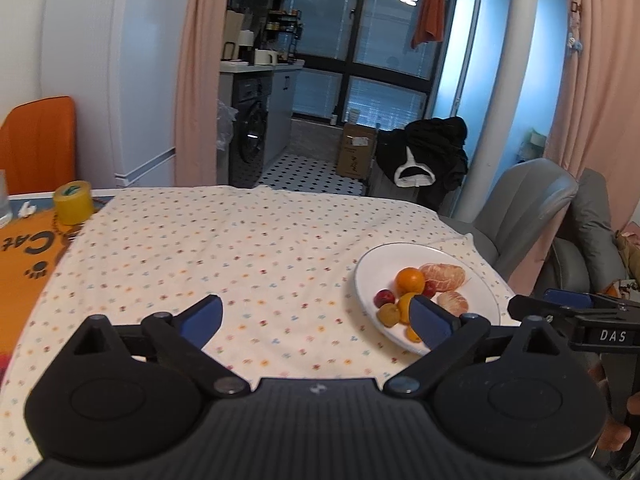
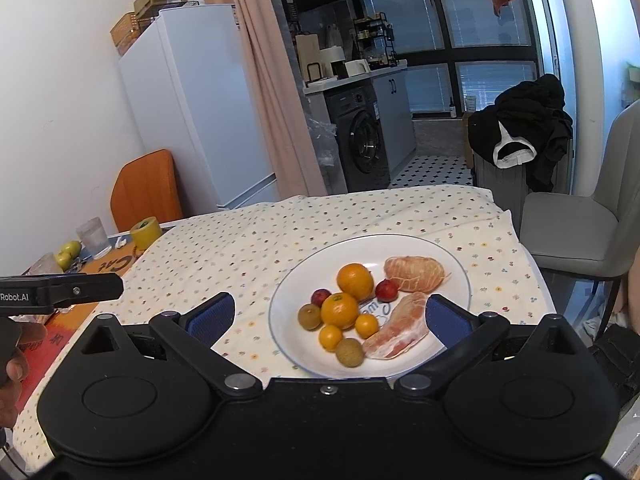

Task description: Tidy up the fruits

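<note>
The right gripper (image 2: 328, 318) hovers with jaws spread wide and empty over the near rim of a white plate (image 2: 456, 276). The plate sits near the right edge of a tabletop under a dotted tablecloth (image 2: 248, 248) and holds oranges (image 2: 355, 281), small red and brown fruits, and peeled citrus pieces (image 2: 414, 274). The left gripper (image 1: 316, 320), also wide open and empty, hangs over bare cloth left of the plate.

A table under a dotted cream cloth (image 2: 280, 236) carries a white plate (image 2: 448, 280) of fruit. Out at ten o'clock, on an orange cat-print mat (image 2: 108, 266), stand a yellow tape roll (image 2: 145, 233), a glass (image 2: 94, 237) and green fruits (image 2: 69, 253).
</note>
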